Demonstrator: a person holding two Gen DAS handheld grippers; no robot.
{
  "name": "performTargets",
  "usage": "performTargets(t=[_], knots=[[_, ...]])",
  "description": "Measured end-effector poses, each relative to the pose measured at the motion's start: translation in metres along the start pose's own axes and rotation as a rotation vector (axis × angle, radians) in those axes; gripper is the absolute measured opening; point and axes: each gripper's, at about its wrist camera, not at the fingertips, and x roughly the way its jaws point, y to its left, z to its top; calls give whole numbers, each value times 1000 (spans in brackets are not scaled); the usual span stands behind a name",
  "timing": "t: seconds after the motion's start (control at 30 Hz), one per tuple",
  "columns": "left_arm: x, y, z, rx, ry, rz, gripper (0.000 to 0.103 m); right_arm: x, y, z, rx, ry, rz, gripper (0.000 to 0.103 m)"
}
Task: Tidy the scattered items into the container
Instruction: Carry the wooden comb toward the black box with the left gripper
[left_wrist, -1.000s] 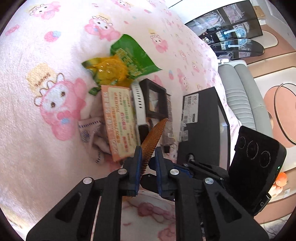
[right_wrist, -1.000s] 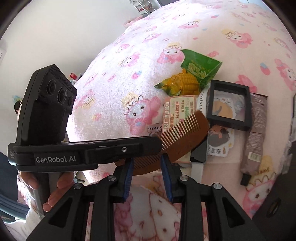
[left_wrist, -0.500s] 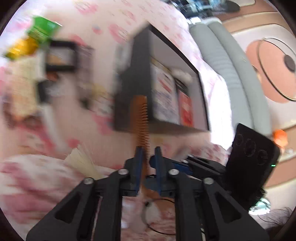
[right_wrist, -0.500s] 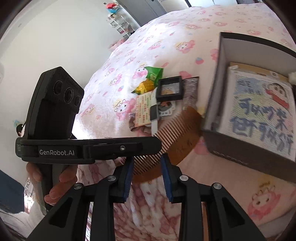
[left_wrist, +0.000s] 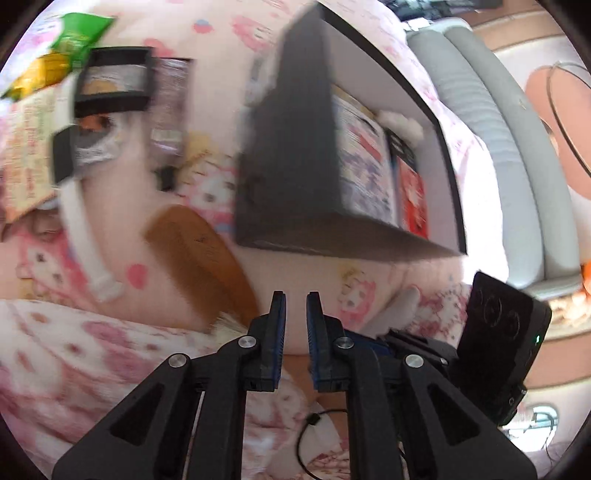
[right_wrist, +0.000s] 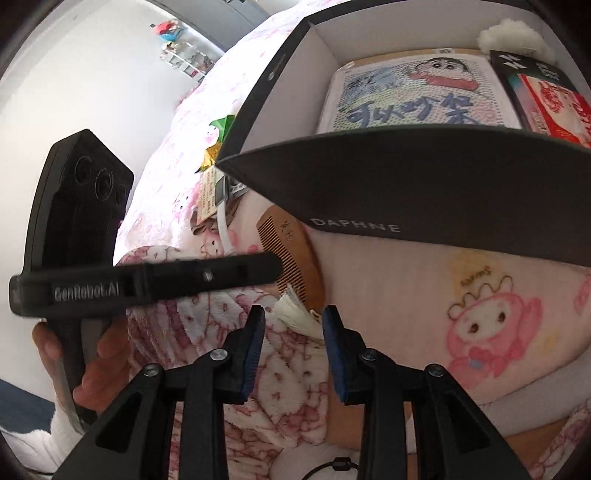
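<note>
The wooden comb (left_wrist: 199, 258) lies flat on the pink blanket beside the black box (left_wrist: 288, 147), with its white tassel toward me. My left gripper (left_wrist: 292, 306) hovers just right of the comb, shut with nothing between its pads. In the right wrist view the comb (right_wrist: 291, 254) and its tassel (right_wrist: 295, 312) lie just past my right gripper (right_wrist: 293, 317). Its jaws are opening and the pads press on nothing. The box (right_wrist: 406, 184) is open-topped and holds a cartoon picture (right_wrist: 413, 96) and a red packet (right_wrist: 554, 107).
Left of the box lie a green snack packet (left_wrist: 74, 33), a black frame (left_wrist: 114, 81), a brown sachet (left_wrist: 170, 107), an orange card (left_wrist: 26, 147) and a white strap (left_wrist: 85, 236). A hand (right_wrist: 96, 362) holds the left gripper. A grey cushion (left_wrist: 498, 129) borders the bed.
Both views swung from the pile of items toward the box. The comb has left my left gripper and now lies on the blanket. My right jaws stand wider apart.
</note>
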Motion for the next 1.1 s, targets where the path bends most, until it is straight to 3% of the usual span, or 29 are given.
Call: performTargets(t=[0.13, 0.27, 0.5, 0.63, 0.77, 0.87, 0.97, 1.1], knots=[[-4, 25, 16, -80, -19, 124, 18, 21, 1, -1, 5, 64, -30, 31], [6, 27, 36, -75, -26, 269, 24, 45, -4, -6, 37, 148, -70, 31], [33, 44, 59, -127, 30, 289, 35, 60, -14, -8, 75, 147, -43, 35], [42, 49, 62, -142, 68, 282, 43, 63, -13, -4, 65, 130, -18, 27], [36, 48, 54, -146, 71, 291, 43, 69, -16, -3, 76, 123, -25, 22], [31, 48, 43, -170, 91, 244, 43, 59, -22, -6, 110, 105, -14, 22], [37, 39, 27, -177, 119, 168, 42, 35, -27, -3, 134, 29, 5, 21], [46, 21, 14, -112, 126, 193, 38, 4, -27, 6, 104, -49, -50, 21]])
